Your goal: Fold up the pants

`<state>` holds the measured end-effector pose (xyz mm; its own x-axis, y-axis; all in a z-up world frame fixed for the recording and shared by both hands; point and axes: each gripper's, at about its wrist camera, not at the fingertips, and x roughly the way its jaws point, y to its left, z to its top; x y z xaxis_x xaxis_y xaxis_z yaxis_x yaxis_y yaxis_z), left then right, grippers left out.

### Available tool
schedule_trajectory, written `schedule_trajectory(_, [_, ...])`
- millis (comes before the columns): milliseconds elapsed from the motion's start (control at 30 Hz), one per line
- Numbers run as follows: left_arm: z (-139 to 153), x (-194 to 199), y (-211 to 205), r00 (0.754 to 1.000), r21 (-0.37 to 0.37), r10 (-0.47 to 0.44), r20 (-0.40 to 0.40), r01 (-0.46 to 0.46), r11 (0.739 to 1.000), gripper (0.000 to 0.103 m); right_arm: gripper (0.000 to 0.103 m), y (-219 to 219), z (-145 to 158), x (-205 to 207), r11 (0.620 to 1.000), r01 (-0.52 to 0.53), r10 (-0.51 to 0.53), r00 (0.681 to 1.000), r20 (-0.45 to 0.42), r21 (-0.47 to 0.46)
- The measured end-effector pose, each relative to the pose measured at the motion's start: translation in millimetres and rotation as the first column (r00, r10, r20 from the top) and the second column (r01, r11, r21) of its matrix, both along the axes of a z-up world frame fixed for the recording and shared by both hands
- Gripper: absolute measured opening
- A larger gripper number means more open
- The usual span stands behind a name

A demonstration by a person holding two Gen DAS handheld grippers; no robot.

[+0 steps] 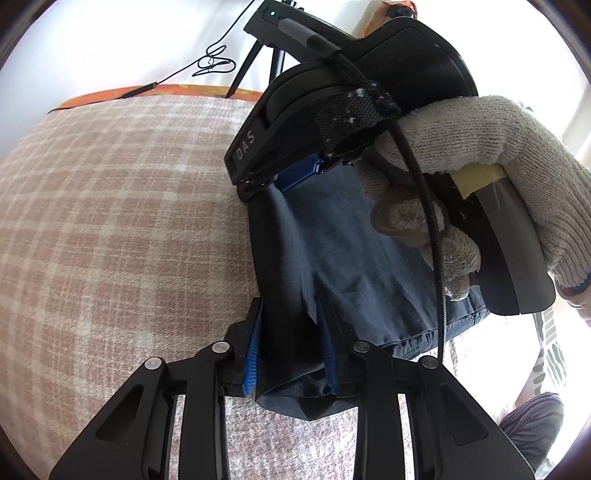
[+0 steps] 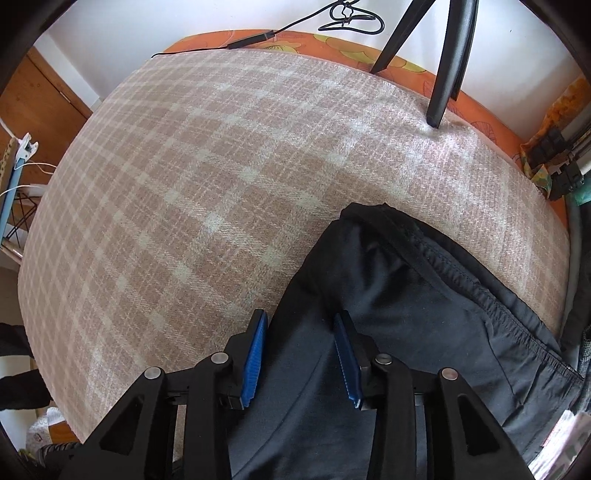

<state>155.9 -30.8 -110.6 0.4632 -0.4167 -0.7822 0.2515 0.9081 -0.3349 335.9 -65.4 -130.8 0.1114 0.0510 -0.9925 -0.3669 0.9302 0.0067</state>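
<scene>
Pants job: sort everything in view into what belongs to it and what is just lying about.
Belongs: pants, left tongs, right tongs, blanket under them.
Lying about: tripod, cable, orange sheet.

Bright, diffuse daylight in both views; strongest at the right edge of the left wrist view, where the background blows out to white around the gloved hand (image 1: 480,147); wall (image 2: 184,22) along the top also near overexposed. Soft, shallow shadows only; dark pants (image 2: 388,295) losing fold detail in the right wrist view. Heavy fisheye bulge; plaid blanket (image 2: 221,184) lines curved toward the edges; black vignette in every corner. Sharp centre; slight softness at the rim; no motion blur.
</scene>
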Motion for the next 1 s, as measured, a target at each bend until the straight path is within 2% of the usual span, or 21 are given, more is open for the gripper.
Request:
schedule_trajectory(33, [-3.3,1.1,0.8,1.0,0.003,0.009,-0.016,-0.009,1.0,0.05,0.033,-1.9,0.7,0.5,1.0,0.006,-0.006,1.0,0.0,0.008])
schedule_trajectory(133, [-15.3,4.2,5.0,0.997,-0.044,0.021,-0.069,-0.024,0.999,0.051,0.026,-7.6,2.7,0.1,0.999,0.026,-0.026,1.0,0.004,0.038])
schedule_trajectory(200, [-13.6,4.7,6.3,0.998,-0.085,0.012,-0.056,-0.016,0.996,0.025,0.026,-9.3,3.2,-1.5,0.998,0.029,-0.03,0.999,0.011,0.047])
schedule_trajectory(267, [-8.2,3.9,5.6,0.999,-0.096,0.01,-0.038,-0.014,0.995,0.014,0.029,-10.3,5.5,-2.2,0.998,0.028,-0.029,1.0,0.01,0.051])
schedule_trajectory(300, [-4.1,2.3,4.4,1.0,-0.096,0.007,-0.016,-0.009,0.995,0.012,0.03,-14.0,7.8,-3.3,0.998,0.029,-0.029,1.0,0.001,0.059])
schedule_trajectory(367, [5.8,-1.1,1.5,0.999,-0.084,0.002,0.035,0.001,0.996,0.01,0.041,-11.6,11.7,-5.8,0.997,0.03,-0.028,0.999,-0.02,0.073])
schedule_trajectory(467, [22.3,-10.9,-6.6,0.993,-0.057,-0.017,0.118,0.024,0.998,0.009,0.043,-14.7,22.4,-13.9,0.997,0.011,-0.009,1.0,-0.025,0.073])
schedule_trajectory(600, [34.9,-19.5,-16.5,0.985,-0.059,-0.046,0.167,0.057,0.997,0.009,0.043,-13.8,27.2,-21.1,0.998,-0.003,0.006,0.999,-0.042,0.065])
schedule_trajectory(767, [42.8,-23.9,-30.9,0.975,-0.033,-0.091,0.202,0.1,0.994,0.009,0.013,-15.0,28.2,-33.0,0.999,-0.042,0.042,0.999,-0.001,0.018])
schedule_trajectory(900, [45.9,-26.4,-29.3,0.972,-0.031,-0.12,0.202,0.129,0.991,0.009,0.005,-33.0,40.0,-37.6,0.997,-0.014,0.011,0.999,0.042,0.073])
schedule_trajectory(1000, [49.8,-32.6,-28.9,0.973,-0.041,-0.138,0.185,0.148,0.988,0.02,0.003,-48.1,50.8,-42.6,0.993,0.007,-0.016,0.997,0.078,0.116])
